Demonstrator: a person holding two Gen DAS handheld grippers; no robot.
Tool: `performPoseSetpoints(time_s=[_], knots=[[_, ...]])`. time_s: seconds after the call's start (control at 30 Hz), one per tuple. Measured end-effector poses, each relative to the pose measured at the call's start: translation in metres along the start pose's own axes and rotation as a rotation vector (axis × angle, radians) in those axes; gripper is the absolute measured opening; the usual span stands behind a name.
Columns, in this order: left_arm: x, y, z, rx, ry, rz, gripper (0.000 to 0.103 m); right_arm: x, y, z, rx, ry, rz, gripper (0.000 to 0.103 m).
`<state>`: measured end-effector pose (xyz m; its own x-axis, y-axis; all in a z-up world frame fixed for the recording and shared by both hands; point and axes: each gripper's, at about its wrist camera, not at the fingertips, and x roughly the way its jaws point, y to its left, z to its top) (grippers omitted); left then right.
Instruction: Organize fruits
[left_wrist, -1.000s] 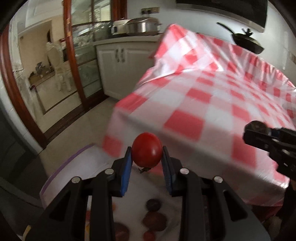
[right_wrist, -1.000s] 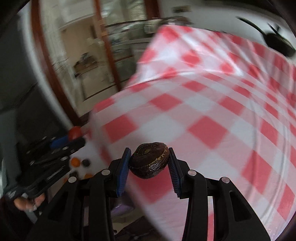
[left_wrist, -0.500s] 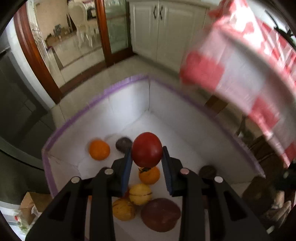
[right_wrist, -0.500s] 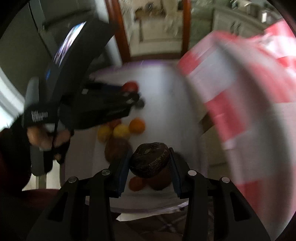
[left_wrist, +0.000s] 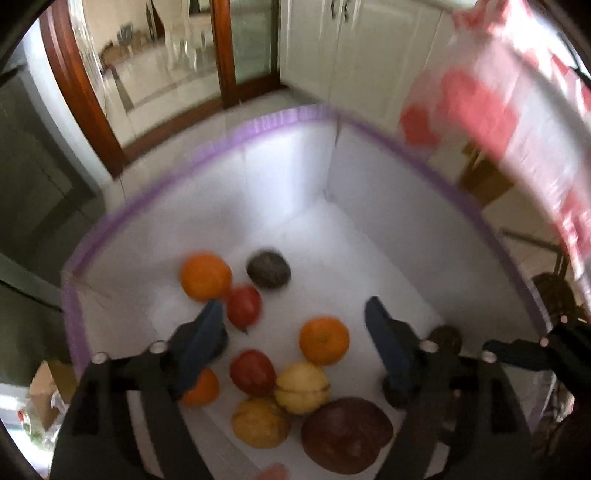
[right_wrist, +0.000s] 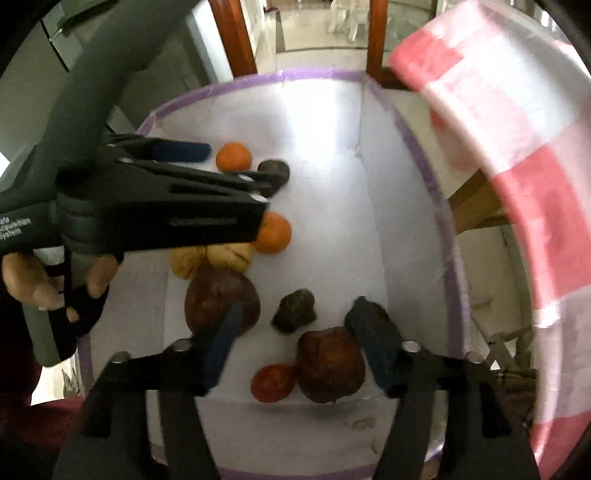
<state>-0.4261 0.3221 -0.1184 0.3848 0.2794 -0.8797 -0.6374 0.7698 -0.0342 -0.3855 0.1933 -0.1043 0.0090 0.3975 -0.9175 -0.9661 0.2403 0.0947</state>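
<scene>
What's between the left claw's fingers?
Left wrist view: the left claw has just been opening, gripping nothing; between its fingers show an orange and a red fruit in the box.

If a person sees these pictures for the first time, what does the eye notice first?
First, the white box with a purple rim on the floor, holding a heap of oranges, red, yellow and dark brown fruits. Next, the two grippers, left and right, open above it, beside the red-checked tablecloth.
</scene>
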Motion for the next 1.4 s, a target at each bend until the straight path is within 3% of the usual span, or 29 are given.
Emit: performPoseSetpoints(time_s=[0.07, 0.17, 0.23, 0.3, 0.37, 0.5, 0.7, 1.4], knots=[[-0.018, 0.002, 0.004, 0.008, -0.063, 0.018, 0.091, -0.009, -0.006, -0.002, 0.005, -0.022, -0.006, 0.075], [-0.056, 0.007, 0.007, 0.013, -0.188, 0.111, 0.102, -0.029, -0.010, -0.004, 0.034, -0.062, -0.003, 0.083], [-0.085, 0.010, 0.006, 0.015, -0.282, 0.178, 0.101, -0.041, -0.011, -0.003, 0.052, -0.078, 0.005, 0.087], [-0.098, 0.011, 0.007, 0.009, -0.310, 0.241, 0.102, -0.051, -0.010, 0.000, 0.069, -0.073, 0.029, 0.087], [-0.096, 0.014, 0.008, -0.010, -0.283, 0.266, 0.102, -0.052, -0.011, 0.006, 0.094, -0.039, 0.040, 0.087], [-0.077, 0.012, 0.006, -0.029, -0.114, 0.156, 0.101, -0.041, -0.009, 0.004, 0.120, 0.038, -0.017, 0.087], [-0.056, -0.003, -0.011, -0.036, -0.005, 0.104, 0.101, -0.024, -0.013, -0.007, 0.156, 0.077, -0.066, 0.087], [-0.043, -0.002, -0.014, -0.046, 0.035, 0.093, 0.101, -0.016, -0.017, -0.011, 0.169, 0.087, -0.061, 0.087]])
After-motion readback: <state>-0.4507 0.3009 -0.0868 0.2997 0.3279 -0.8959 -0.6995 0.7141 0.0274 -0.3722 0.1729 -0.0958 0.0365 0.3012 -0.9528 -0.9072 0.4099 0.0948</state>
